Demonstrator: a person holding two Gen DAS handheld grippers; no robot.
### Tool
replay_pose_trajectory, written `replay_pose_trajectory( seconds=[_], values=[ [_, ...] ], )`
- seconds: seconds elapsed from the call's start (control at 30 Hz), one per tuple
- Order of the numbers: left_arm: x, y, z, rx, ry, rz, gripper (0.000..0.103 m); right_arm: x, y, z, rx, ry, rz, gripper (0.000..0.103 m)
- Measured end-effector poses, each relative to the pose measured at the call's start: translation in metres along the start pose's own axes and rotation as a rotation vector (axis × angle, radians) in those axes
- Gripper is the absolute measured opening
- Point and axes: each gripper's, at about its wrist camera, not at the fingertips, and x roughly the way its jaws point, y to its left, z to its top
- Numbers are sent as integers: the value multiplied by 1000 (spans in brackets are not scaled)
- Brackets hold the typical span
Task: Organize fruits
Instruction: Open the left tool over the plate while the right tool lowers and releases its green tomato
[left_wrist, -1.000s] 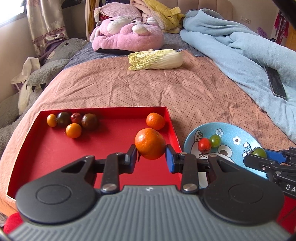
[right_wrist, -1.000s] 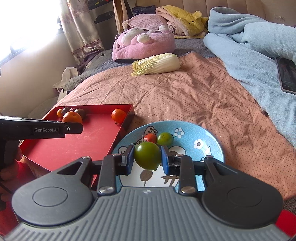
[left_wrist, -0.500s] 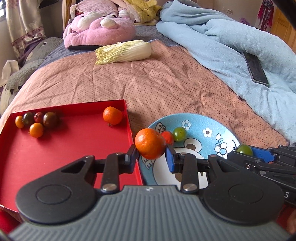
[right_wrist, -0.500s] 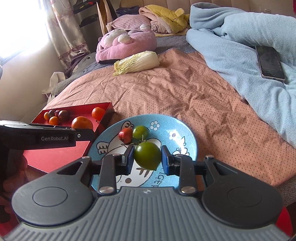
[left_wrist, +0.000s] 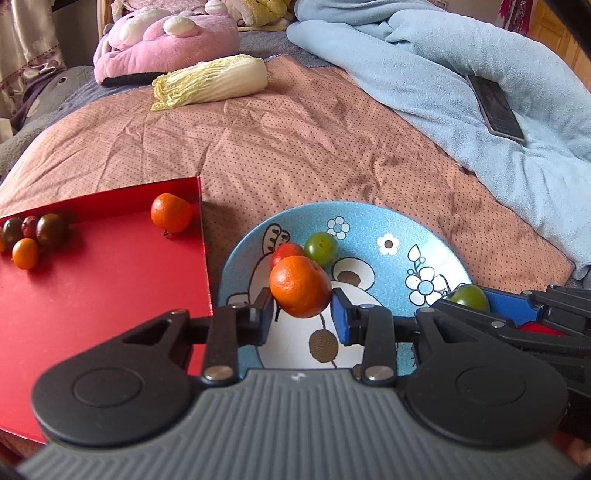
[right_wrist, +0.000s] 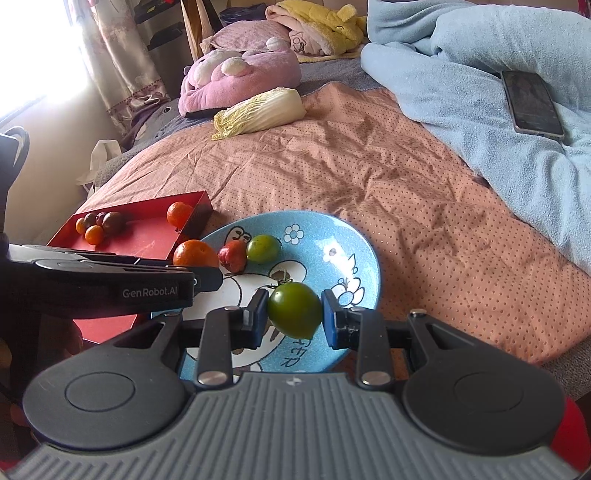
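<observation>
My left gripper (left_wrist: 301, 317) is shut on an orange mandarin (left_wrist: 299, 286), held over the left part of the blue cartoon plate (left_wrist: 369, 221). My right gripper (right_wrist: 294, 321) is shut on a green tomato (right_wrist: 294, 314) above the plate's (right_wrist: 332, 229) near side. A red tomato (right_wrist: 232, 254) and a second green tomato (right_wrist: 263, 248) lie on the plate. The red tray (left_wrist: 92, 295) to its left holds another mandarin (left_wrist: 171, 213) and several small tomatoes (left_wrist: 37, 232). Each gripper shows at the edge of the other's view.
Tray and plate sit on a dotted pink bedspread. A napa cabbage (left_wrist: 210, 83) lies further back, with a pink plush (left_wrist: 166, 40) behind it. A blue blanket (left_wrist: 443, 74) with a phone (left_wrist: 495, 107) on it covers the right side.
My left gripper carried the mandarin rightward from above the red tray to above the plate. My right gripper, still holding the green tomato, sank slightly closer to the plate.
</observation>
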Motion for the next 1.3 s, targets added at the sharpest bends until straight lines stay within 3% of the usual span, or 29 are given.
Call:
replay_pose_trajectory(
  seconds=[0.37,0.43,0.5,0.57,0.97,1.3],
  values=[
    [-1,-8,1,23,-1,-10,38,2,-1,0,1,3,0,36],
    [-2,-8,1,21,-10,-7,41,2,-1,0,2,3,2,36],
    [-5,-8,3,19,-19,-4,53,2,-1,-1,0,4,2,36],
    [-7,-9,3,19,-32,0,57,3,0,-1,-1,4,3,36],
    [-21,4,5,-10,-53,5,57,7,7,-1,-16,14,8,36],
    [-39,34,-12,-31,-76,42,57,15,14,-2,-30,28,8,36]
  ],
)
